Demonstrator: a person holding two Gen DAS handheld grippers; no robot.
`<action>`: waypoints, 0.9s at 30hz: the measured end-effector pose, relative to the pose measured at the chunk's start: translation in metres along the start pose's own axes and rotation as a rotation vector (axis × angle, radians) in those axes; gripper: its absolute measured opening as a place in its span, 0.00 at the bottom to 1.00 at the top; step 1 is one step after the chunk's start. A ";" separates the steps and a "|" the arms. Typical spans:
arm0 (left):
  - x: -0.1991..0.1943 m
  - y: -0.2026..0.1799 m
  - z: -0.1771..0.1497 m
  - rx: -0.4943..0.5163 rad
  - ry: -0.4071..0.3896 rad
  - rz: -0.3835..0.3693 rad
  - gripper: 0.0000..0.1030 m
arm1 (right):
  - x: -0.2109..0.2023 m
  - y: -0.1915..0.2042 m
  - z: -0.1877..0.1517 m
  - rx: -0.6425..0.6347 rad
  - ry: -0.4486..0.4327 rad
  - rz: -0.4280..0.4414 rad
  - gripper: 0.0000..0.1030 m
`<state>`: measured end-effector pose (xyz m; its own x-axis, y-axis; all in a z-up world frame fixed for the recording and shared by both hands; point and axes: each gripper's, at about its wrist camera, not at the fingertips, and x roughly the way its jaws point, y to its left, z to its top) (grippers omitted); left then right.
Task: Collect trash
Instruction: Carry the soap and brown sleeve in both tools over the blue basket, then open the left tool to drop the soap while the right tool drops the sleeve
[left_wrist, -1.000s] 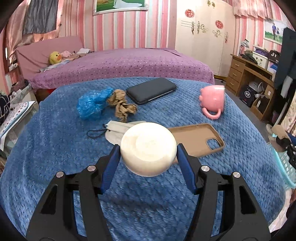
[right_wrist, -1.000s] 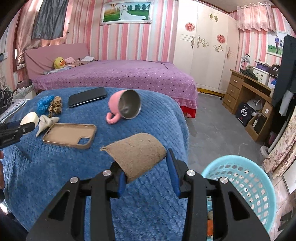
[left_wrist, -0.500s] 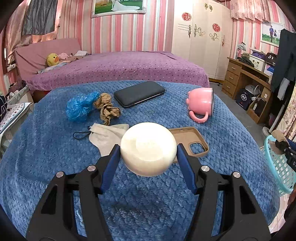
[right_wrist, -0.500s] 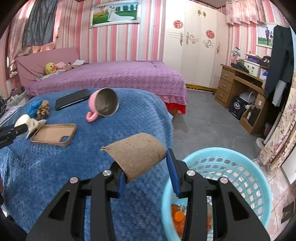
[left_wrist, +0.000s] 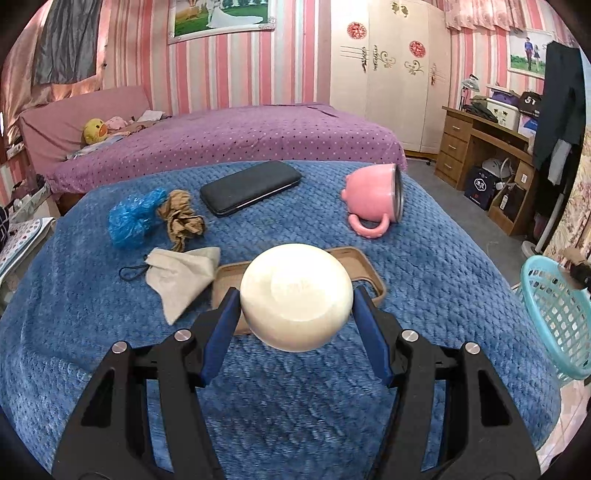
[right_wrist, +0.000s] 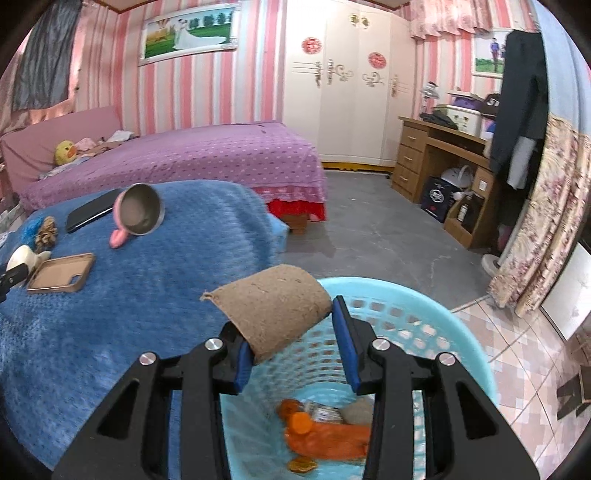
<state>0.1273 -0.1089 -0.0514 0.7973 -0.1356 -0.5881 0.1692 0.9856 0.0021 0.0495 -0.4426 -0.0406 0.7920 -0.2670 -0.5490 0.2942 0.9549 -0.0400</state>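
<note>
Now right gripper (right_wrist: 291, 343) is clamping cardboard scrap (right_wrist: 271, 314) over blue basket (right_wrist: 476, 354) w/ left gripper (left_wrist: 295, 317) gripping cream bowl (left_wrist: 295, 295); releasing off-centre is risking rim bounce.

Between the blue pads of my left tool (left_wrist: 295, 306) sits a smooth cream rounded shell (left_wrist: 295, 295) with a soft satin sheen. Beneath it spreads a fuzzy blue quilted blanket (left_wrist: 424, 258). Ahead of it lie a matt tan rubbery phone case (left_wrist: 364, 260), a glossy pink mug with a dull steel lining (left_wrist: 373, 201), a crinkly blue plastic bag (left_wrist: 135, 218), crumpled brown paper (left_wrist: 181, 219) and a limp beige cloth pouch (left_wrist: 183, 271). My right tool (right_wrist: 291, 325) pinches a rough, fibrous brown cardboard piece (right_wrist: 273, 306) over a shiny pale-blue plastic lattice basket (right_wrist: 424, 332).
</note>
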 end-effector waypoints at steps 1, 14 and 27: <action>0.000 -0.004 -0.001 0.006 -0.001 0.001 0.59 | 0.000 -0.005 -0.001 0.008 -0.001 -0.007 0.38; 0.007 -0.077 -0.008 0.094 0.021 -0.090 0.59 | 0.007 -0.072 0.002 0.046 0.004 -0.096 0.38; 0.002 -0.203 -0.011 0.169 0.005 -0.281 0.59 | 0.009 -0.107 -0.009 0.073 0.005 -0.095 0.38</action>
<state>0.0883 -0.3079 -0.0622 0.7030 -0.3987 -0.5890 0.4759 0.8791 -0.0272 0.0204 -0.5462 -0.0488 0.7560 -0.3550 -0.5499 0.4059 0.9134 -0.0316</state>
